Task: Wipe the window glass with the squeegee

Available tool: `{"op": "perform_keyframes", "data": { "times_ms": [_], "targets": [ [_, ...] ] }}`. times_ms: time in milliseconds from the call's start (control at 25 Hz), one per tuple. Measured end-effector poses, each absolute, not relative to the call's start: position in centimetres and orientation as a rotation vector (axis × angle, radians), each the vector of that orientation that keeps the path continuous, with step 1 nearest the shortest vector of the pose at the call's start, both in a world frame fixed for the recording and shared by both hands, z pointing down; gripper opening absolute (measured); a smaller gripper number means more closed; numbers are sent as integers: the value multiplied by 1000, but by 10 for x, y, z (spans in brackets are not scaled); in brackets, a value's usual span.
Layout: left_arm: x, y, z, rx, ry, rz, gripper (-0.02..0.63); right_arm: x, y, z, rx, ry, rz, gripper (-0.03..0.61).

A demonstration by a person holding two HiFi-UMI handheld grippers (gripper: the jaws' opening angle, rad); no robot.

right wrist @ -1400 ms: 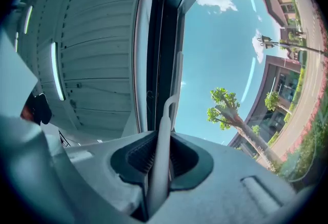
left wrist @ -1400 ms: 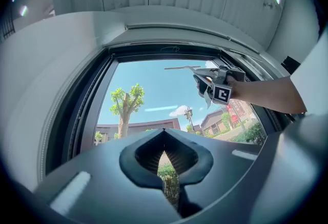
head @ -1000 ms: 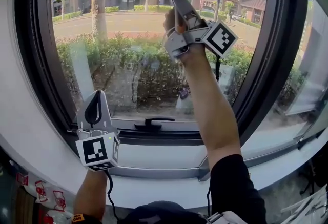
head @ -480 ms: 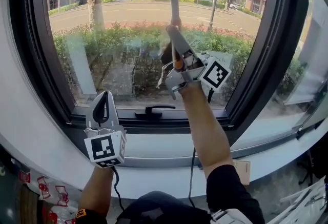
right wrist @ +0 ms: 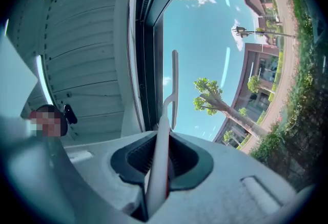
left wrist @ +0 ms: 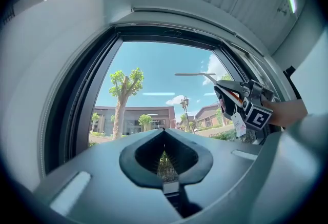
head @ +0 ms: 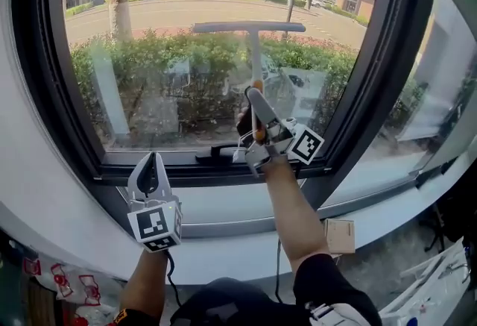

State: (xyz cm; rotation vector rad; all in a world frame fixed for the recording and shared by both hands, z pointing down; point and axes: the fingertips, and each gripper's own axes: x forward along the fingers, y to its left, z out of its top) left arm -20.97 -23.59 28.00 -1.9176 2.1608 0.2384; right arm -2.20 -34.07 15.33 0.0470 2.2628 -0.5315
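The window glass (head: pixel 186 78) fills the view; the squeegee (head: pixel 250 27) stands upright against it, blade crosswise at 12 o'clock from the right gripper (head: pixel 253 97), whose jaws clamp its handle; the left gripper (head: pixel 152 160), jaws closed on nothing, hangs at 7 o'clock, well apart.

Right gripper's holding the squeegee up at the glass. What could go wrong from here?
1. The right gripper sits just above the window handle. A downward pull would likely knock it against that handle before the squeegee blade reaches the bottom of the glass.
2. Its jaws pinch only the thin shaft, far from the blade, so the blade may twist and streak.
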Motion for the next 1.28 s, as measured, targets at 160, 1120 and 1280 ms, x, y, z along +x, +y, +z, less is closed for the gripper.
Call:
{"op": "perform_keyframes", "data": {
  "times_ms": [160,1120,1280],
  "targets": [
    [-215,-225,291,-1952,2158,235,18,-20,-339,157,28,2266,-531,49],
    [-154,-279,226,-1885,2026,211,18,41,-368,15,134,2311,-309,49],
    [-151,-286,186,-1807,2017,275,18,55,-377,-37,171,2301,-239,49]
  ]
}}
